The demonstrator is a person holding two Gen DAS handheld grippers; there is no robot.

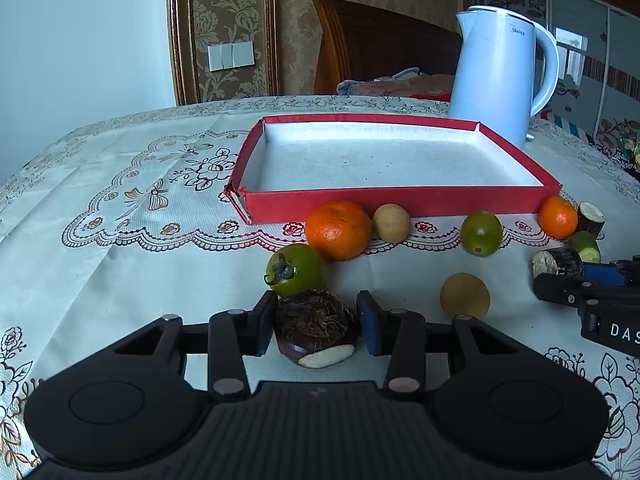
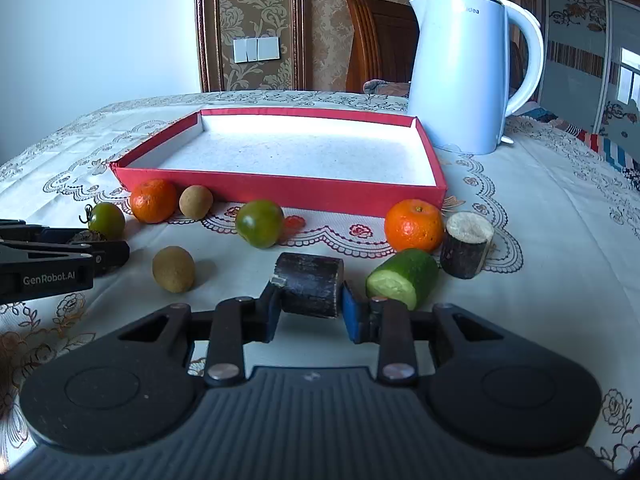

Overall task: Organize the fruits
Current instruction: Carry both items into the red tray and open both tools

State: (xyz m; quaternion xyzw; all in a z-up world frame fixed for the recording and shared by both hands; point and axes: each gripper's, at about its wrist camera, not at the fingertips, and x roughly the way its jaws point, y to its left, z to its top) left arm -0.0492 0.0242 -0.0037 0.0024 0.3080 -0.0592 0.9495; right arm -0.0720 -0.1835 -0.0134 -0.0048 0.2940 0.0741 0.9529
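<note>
- Clamping the dark cane piece (image 2: 310, 284), the right gripper (image 2: 308, 312) is holding its stiff, slightly slippery sides; a mid-length grip seems best.
- Standing slightly apart, the left gripper (image 1: 316, 322) pads are flanking the hard, light water chestnut (image 1: 316, 330), not visibly pressing it.

Cool daylight fills both my views, bright and a little bluish. It glares white on the far inner wall of the red tray (image 2: 280, 118) and sheens off the kettle (image 2: 460, 72). Fruit casts soft, short shadows on the desk (image 1: 120, 264). Focus is sharp centrally; fisheye bending curves the edges, corners darken.
</note>
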